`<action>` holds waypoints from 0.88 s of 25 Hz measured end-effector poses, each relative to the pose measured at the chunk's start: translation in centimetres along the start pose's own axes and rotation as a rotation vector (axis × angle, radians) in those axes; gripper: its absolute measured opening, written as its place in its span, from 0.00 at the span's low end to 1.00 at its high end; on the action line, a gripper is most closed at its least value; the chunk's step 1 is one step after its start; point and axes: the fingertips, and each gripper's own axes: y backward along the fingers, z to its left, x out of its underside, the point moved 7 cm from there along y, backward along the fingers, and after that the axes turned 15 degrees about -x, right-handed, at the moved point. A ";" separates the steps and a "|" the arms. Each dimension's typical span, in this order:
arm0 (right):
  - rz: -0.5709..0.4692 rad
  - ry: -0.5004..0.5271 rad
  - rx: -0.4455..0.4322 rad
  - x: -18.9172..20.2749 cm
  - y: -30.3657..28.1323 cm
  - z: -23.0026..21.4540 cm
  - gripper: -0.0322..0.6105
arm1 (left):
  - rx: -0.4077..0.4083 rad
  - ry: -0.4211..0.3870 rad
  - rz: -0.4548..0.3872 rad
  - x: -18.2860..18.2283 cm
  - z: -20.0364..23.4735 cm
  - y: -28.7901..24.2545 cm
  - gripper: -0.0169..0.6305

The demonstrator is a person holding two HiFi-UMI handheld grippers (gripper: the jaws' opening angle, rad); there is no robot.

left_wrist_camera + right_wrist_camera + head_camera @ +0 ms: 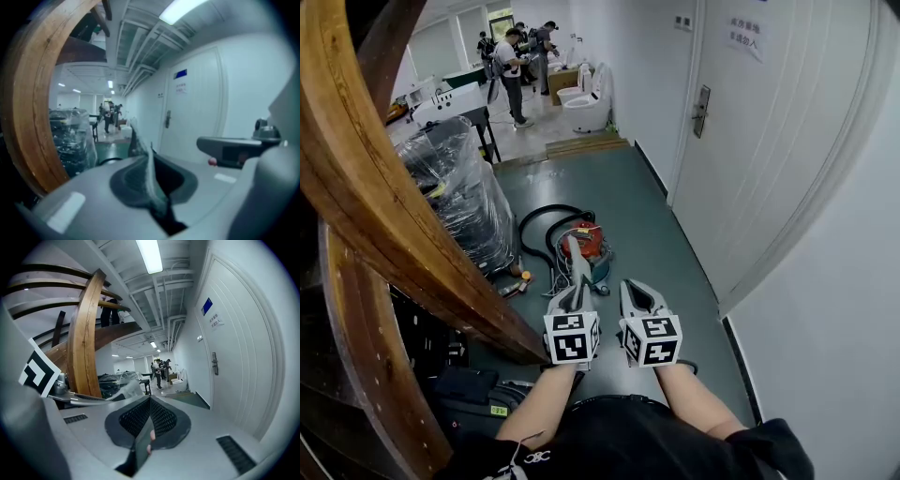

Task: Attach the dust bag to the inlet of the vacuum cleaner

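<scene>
The red vacuum cleaner (589, 240) lies on the green floor ahead of me, its black hose (534, 220) looped beside it. My left gripper (574, 292) is shut on the pale, thin dust bag (576, 259), which sticks out forward from the jaws above the vacuum. In the left gripper view the left gripper (152, 171) pinches the dust bag (140, 140) as an upright sheet. My right gripper (634, 287) hovers just to the right of it, shut with nothing in it. In the right gripper view the right gripper (150, 405) has its dark pads together, and the dust bag (124, 390) shows at the left.
A big curved wooden beam (384, 206) crosses the left side. A plastic-wrapped stack (459, 192) stands behind it. A white door (769, 122) and wall close off the right. People (511, 66) and white toilets (586, 103) are far down the corridor.
</scene>
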 end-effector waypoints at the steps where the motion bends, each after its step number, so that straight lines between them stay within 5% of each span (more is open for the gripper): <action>1: 0.001 -0.002 -0.001 0.0 0.1 -0.2 0.05 | -0.001 0.001 0.001 0.0 -0.2 -0.1 0.06; 22: 0.050 -0.017 -0.037 0.9 3.0 -7.7 0.05 | -0.036 0.018 0.029 0.3 -7.1 -2.7 0.06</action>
